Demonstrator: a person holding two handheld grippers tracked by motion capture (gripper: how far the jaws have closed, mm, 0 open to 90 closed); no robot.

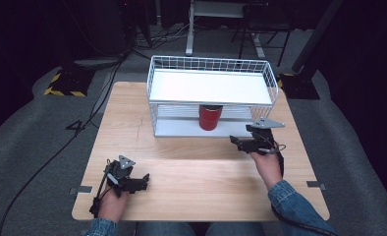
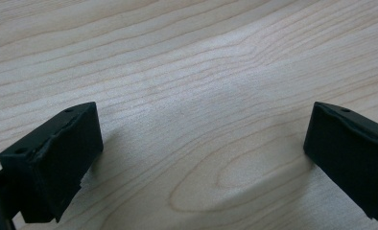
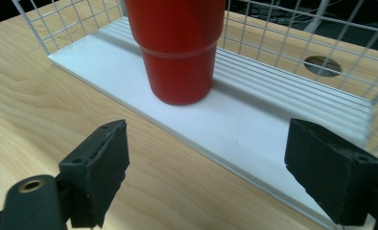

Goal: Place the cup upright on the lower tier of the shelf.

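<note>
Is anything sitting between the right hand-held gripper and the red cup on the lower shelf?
Nothing visible. The right hand-held gripper stands open over bare table, in front of the open side of the white wire rack. The red cup stands upright on the lower shelf just ahead, with only the shelf's front edge between them.

Red cup [image 3: 177, 48]; white wire rack [image 1: 211, 91] with white shelves; pale wood-grain table [image 1: 181, 172]; black grippers [image 1: 254, 142]; blue denim sleeve [image 1: 299, 206]; grey carpet [image 1: 29, 147].

Glossy red plastic cup [image 3: 177, 48], white wire-mesh metal rack [image 1: 211, 66], matt pale wood-grain table [image 1: 181, 172].
</note>
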